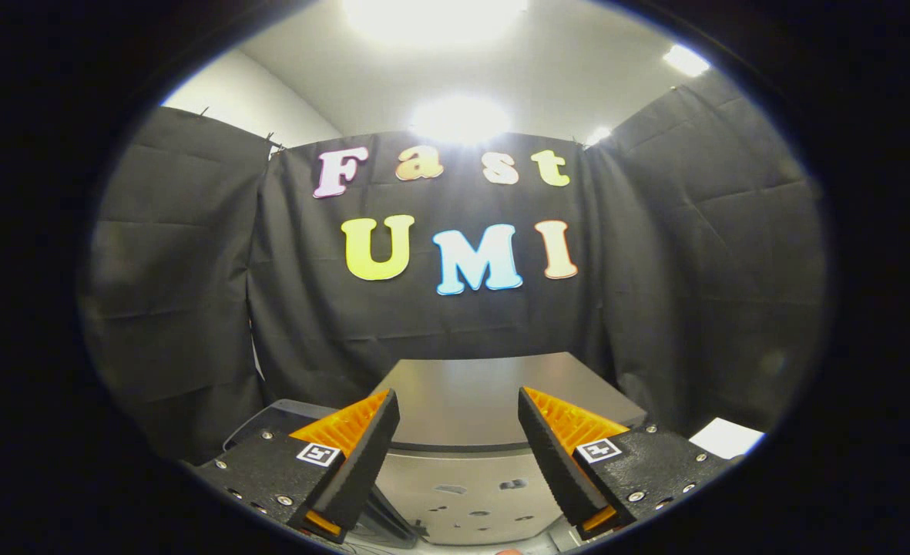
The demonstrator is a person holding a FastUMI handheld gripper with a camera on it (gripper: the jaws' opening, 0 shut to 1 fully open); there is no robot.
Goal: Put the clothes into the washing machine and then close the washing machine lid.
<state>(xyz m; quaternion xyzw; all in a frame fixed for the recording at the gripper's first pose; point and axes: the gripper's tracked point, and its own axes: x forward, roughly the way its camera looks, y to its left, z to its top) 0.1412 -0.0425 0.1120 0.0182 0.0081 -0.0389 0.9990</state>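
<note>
The gripper [458,420] hangs with its jaws spread apart, nothing between them. Just ahead, seen through the gap, stands the washing machine [466,478]. Its grey lid [493,401] lies flat on top, its long side running across the fingers toward the black cloth wall [455,324].

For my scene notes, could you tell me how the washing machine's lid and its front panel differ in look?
The lid lies flat and plain beyond the open gripper, catching a soft sheen. The front panel drops away below it, between the fingers, and carries several small dark marks. Both are grey-silver.
</note>
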